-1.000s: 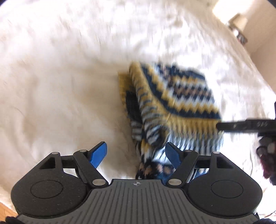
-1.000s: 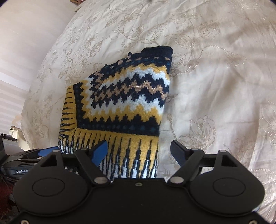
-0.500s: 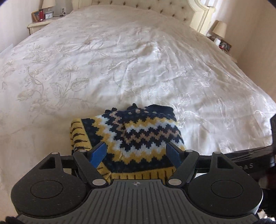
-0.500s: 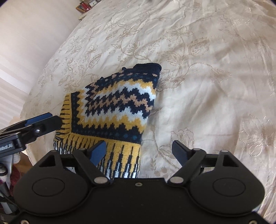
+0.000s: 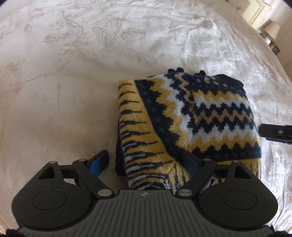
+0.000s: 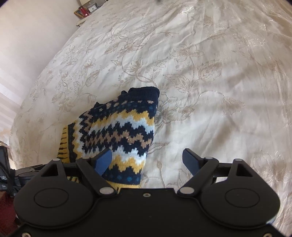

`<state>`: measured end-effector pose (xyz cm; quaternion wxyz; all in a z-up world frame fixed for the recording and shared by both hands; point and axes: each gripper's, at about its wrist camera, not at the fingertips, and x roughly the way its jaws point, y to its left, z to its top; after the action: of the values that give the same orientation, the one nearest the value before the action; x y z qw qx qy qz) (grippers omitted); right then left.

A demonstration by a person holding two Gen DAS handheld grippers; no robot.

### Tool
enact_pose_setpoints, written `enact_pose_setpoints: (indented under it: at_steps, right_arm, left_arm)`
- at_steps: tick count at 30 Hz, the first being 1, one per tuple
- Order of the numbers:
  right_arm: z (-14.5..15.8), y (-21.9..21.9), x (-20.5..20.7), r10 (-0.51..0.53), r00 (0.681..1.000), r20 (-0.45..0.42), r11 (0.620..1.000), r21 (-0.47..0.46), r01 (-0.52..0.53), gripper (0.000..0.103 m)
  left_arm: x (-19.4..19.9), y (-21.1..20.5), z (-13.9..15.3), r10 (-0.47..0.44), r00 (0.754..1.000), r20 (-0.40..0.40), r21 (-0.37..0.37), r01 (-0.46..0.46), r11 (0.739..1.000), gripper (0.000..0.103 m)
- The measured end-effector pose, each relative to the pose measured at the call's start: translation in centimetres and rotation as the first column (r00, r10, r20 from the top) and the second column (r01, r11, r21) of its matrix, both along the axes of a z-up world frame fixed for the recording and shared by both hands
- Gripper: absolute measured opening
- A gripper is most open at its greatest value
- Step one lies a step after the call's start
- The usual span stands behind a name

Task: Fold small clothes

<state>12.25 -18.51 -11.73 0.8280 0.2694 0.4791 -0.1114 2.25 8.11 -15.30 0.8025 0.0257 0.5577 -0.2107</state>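
A small knitted sweater [image 5: 200, 116] with navy, yellow, white and tan zigzag bands lies folded into a compact bundle on the bed. It also shows in the right wrist view [image 6: 118, 131]. My left gripper [image 5: 144, 160] is open and empty, hovering over the sweater's near left corner, its right finger over the fabric. My right gripper [image 6: 147, 160] is open and empty above the sweater's near right edge, its left finger over the knit. The right gripper's finger [image 5: 275, 133] enters the left wrist view at the sweater's right side.
A cream bedspread [image 5: 73, 73] with floral embroidery covers the bed [image 6: 209, 82]. A bedside lamp [image 5: 272, 31] stands at the far right. A nightstand with a clock and frames [image 6: 89, 9] sits at the far left. The bed edge and dark items [image 6: 7, 173] lie at the left.
The left gripper has tilted down and moved in closer over the sweater's left corner. The right gripper has shifted slightly forward and right. The sweater stays folded on the bed.
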Motion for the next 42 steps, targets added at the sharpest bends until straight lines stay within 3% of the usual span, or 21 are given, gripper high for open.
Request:
enact_pose_setpoints:
  at_steps: [6, 10, 13, 18, 26, 31, 39, 42]
  right_arm:
    - [-4.5, 0.6, 5.0, 0.033, 0.983, -0.182, 0.997, -0.059, -0.044, 0.096]
    - [-5.4, 0.7, 6.6, 0.061, 0.973, -0.221, 0.994, -0.070, -0.078, 0.101]
    - [-4.3, 0.7, 5.9, 0.072, 0.979, -0.191, 0.993, -0.081, -0.089, 0.101]
    - [-1.7, 1.9, 2.2, 0.061, 0.991, -0.119, 0.993, -0.092, -0.072, 0.101]
    - [-3.2, 4.6, -3.3, 0.000, 0.987, -0.163, 0.999, -0.042, -0.007, 0.101]
    - [-3.1, 6.7, -4.2, 0.046, 0.980, -0.191, 0.996, -0.066, -0.059, 0.101]
    - [1.8, 8.3, -5.6, 0.013, 0.998, -0.060, 0.989, -0.146, -0.022, 0.103]
    - [4.1, 8.9, -5.5, 0.003, 1.000, 0.003, 0.983, -0.185, -0.003, 0.103]
  left_arm:
    - [0.4, 0.3, -0.5, 0.008, 1.000, -0.020, -0.018, -0.008, 1.000, 0.090]
    - [0.5, 0.7, -0.4, 0.005, 1.000, -0.029, -0.031, -0.006, 1.000, 0.090]
    - [0.4, 0.9, 0.2, 0.005, 0.999, -0.033, -0.039, -0.006, 0.999, 0.090]
    - [-0.7, 2.1, 1.5, -0.016, 0.999, 0.039, -0.020, 0.017, 1.000, 0.090]
    - [-1.1, 3.7, 1.1, -0.023, 1.000, 0.021, -0.028, 0.024, 0.999, 0.091]
    - [-1.0, 4.3, 1.8, -0.032, 0.999, 0.020, -0.023, 0.032, 0.999, 0.090]
    - [-1.3, 5.6, 7.8, -0.064, 0.985, 0.162, -0.072, 0.076, 0.994, 0.091]
    - [-1.3, 5.5, 10.6, -0.094, 0.966, 0.242, -0.068, 0.114, 0.991, 0.098]
